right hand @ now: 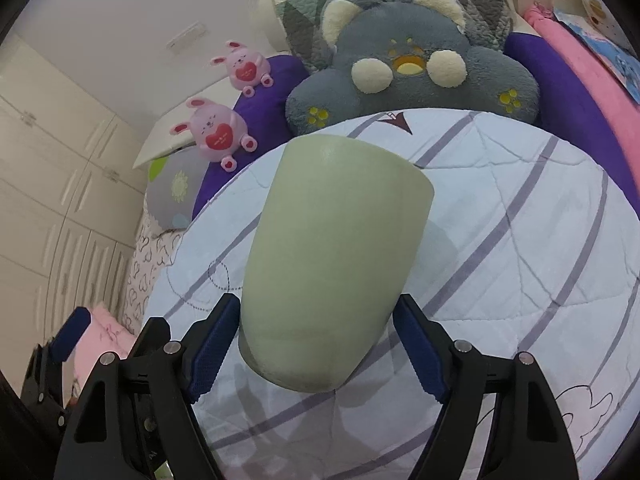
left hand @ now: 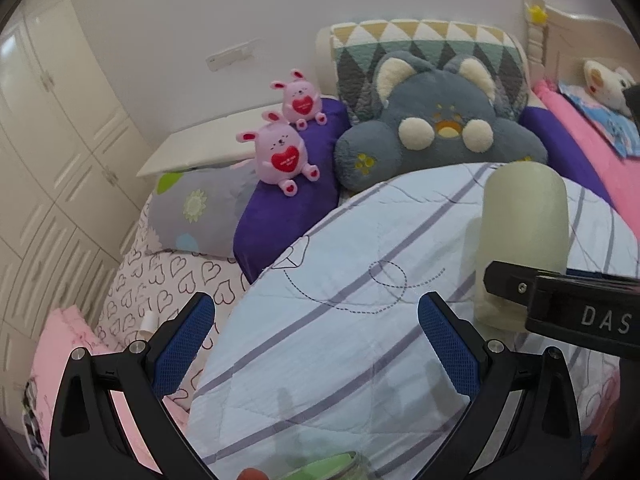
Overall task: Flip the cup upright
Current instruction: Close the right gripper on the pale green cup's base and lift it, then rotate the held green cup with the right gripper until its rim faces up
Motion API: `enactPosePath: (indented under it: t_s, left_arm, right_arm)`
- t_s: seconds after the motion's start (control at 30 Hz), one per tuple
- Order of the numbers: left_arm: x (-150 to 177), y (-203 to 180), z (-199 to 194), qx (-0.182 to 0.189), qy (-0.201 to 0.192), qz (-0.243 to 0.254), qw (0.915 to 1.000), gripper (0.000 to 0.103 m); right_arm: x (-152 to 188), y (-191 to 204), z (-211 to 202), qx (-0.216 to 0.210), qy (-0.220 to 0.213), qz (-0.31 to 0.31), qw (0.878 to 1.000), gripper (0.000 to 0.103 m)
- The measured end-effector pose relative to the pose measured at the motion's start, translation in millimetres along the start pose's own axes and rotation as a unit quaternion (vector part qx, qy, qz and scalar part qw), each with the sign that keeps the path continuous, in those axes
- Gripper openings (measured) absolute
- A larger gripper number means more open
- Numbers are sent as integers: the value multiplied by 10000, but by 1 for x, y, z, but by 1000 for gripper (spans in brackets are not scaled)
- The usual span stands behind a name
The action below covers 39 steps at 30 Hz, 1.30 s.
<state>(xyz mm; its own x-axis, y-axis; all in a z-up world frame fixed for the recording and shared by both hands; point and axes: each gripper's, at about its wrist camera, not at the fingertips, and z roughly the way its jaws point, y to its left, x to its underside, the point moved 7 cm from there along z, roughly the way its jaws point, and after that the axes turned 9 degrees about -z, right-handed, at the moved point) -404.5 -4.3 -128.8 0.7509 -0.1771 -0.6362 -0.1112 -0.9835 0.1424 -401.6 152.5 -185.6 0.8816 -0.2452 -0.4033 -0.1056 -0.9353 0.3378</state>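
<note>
A pale green cup (right hand: 332, 256) is held between the blue-padded fingers of my right gripper (right hand: 316, 344), tilted away from the camera above the striped blue quilt (right hand: 520, 240). Both pads touch its sides. In the left wrist view the same cup (left hand: 524, 232) stands tall at the right, with the black right gripper (left hand: 568, 304) across its lower part. My left gripper (left hand: 316, 336) is open and empty over the quilt (left hand: 340, 280), left of the cup.
A grey plush pillow (left hand: 436, 128), two pink bunny toys (left hand: 280, 152), a purple cushion (left hand: 288, 208) and a patterned pillow (left hand: 424, 44) lie at the bed's head. White wardrobe doors (left hand: 48, 160) stand at the left. A green object (left hand: 332, 466) shows at the bottom edge.
</note>
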Motion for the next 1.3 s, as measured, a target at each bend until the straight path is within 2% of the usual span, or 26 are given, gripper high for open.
enactPosePath:
  t_s: [0.17, 0.37, 0.67, 0.8, 0.9, 0.97, 1.07, 1.3]
  left_arm:
    - [6, -2, -18, 104, -48, 173, 9998, 103]
    - [27, -5, -47, 173, -92, 464, 9987, 103]
    - [64, -3, -83, 75, -134, 662, 9977, 103]
    - [74, -5, -96, 193, -154, 723, 9971, 103]
    - [75, -5, -99, 77, -168, 714, 9973, 103]
    - [75, -8, -102, 144, -181, 642, 9977, 103]
    - [70, -18, -106, 432, -131, 522, 9976, 103]
    - [61, -70, -93, 886, 156, 561, 9944, 103]
  right_arm:
    - [10, 3, -9, -81, 73, -125, 9999, 79]
    - [40, 18, -25, -179, 237, -373, 9989, 79]
    - [86, 24, -41, -330, 478, -467, 9972, 79]
    - [96, 26, -49, -361, 515, -549, 9965, 79]
    - [98, 33, -49, -523, 575, -637, 9949, 81]
    - [97, 34, -55, -585, 412, -642, 9954, 81]
    - [93, 32, -67, -529, 172, -708, 9959, 81]
    - [78, 0, -108, 185, -500, -853, 9949, 81]
